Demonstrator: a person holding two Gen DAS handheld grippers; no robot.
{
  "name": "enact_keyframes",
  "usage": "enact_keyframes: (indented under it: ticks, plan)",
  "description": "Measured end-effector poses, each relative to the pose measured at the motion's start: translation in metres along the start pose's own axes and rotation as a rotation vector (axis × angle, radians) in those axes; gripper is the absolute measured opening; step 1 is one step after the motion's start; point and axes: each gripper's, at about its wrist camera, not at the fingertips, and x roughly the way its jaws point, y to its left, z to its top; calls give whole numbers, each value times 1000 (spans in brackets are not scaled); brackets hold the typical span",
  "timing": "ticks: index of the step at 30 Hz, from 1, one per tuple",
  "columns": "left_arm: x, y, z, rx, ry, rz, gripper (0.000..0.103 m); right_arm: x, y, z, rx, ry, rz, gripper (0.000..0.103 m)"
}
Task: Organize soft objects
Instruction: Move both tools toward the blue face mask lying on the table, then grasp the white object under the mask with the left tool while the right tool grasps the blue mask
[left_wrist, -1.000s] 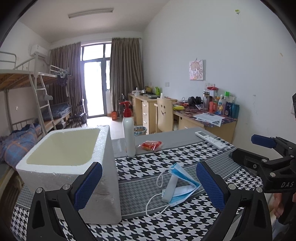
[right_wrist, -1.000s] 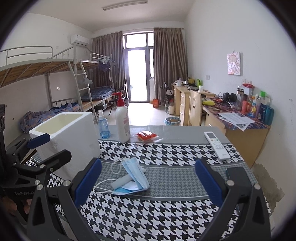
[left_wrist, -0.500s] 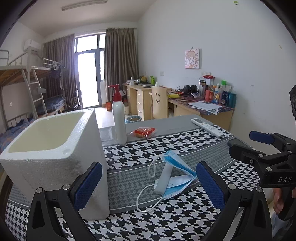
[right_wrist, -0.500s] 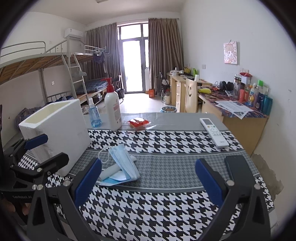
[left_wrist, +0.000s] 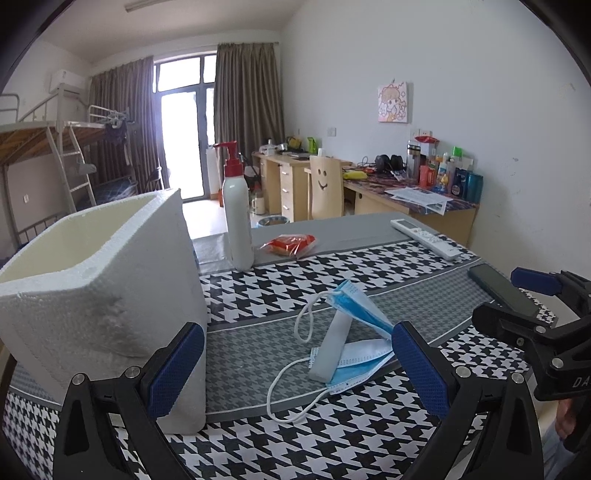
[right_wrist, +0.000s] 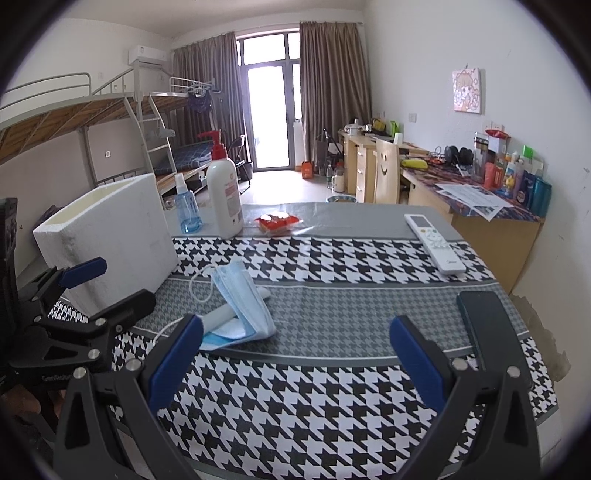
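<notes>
Approach step | both grippers, left (left_wrist: 297, 365) and right (right_wrist: 295, 354), spread wide, empty | next: close on crumpled blue pleated face masks (left_wrist: 356, 325) beside white foam box (left_wrist: 99, 280)

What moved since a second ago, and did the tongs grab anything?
Both tongs, left and right, moved lower and closer to the face masks. Neither grabbed anything; both stayed open. The masks, foam box, pump bottle and remote stayed put.

White letters "DA", cut off at frame edge, on right gripper (left_wrist: 546, 317) body. Bottle label, left gripper's lettering too blurred to read.
</notes>
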Motion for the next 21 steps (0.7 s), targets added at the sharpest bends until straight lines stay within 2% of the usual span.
enact_keyframes:
  ticks: [14, 21]
  plan:
    - [33, -13, -4, 24, 81, 36, 102, 15, -13, -2, 4, 37, 33, 102]
    - [49, -15, -11, 31, 145, 36, 87, 28, -14, -1, -9, 66, 68, 102]
